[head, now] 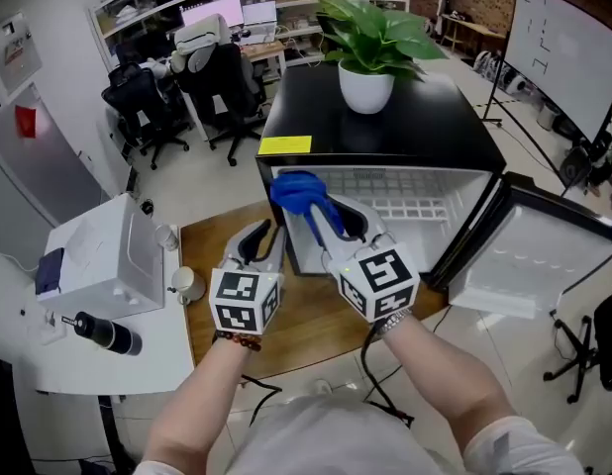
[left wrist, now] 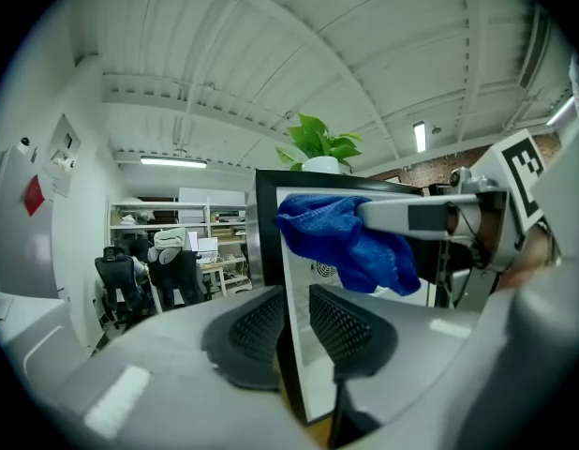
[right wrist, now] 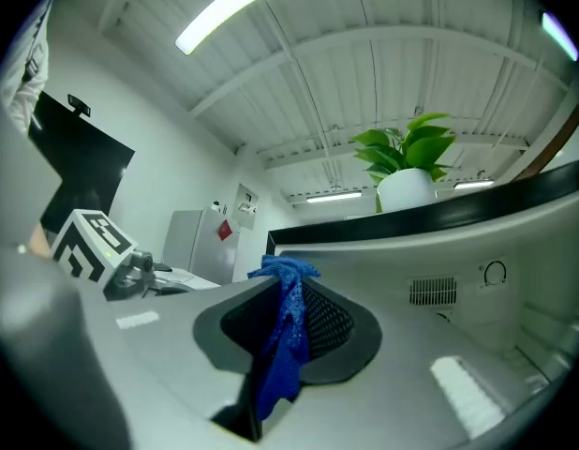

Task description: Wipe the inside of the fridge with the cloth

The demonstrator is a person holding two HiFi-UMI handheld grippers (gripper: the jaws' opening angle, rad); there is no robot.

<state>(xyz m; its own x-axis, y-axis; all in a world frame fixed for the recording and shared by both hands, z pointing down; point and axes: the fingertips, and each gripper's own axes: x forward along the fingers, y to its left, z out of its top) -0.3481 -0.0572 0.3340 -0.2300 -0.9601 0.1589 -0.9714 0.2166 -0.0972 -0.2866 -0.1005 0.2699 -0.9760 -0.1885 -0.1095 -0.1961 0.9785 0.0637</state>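
Keep your right gripper (head: 334, 224) clenched on the blue microfibre cloth (head: 297, 192), your left gripper (head: 258, 239) slightly parted and empty, and press the cloth flat against the inner wall of the black-topped white mini fridge (head: 445, 117).

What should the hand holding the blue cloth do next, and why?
Probably ease the right gripper forward and press the cloth against the inner left wall of the fridge. The cloth is pinched between that gripper's jaws and sits at the upper left of the opening. The door hangs wide open, so nothing seems to block the way in.
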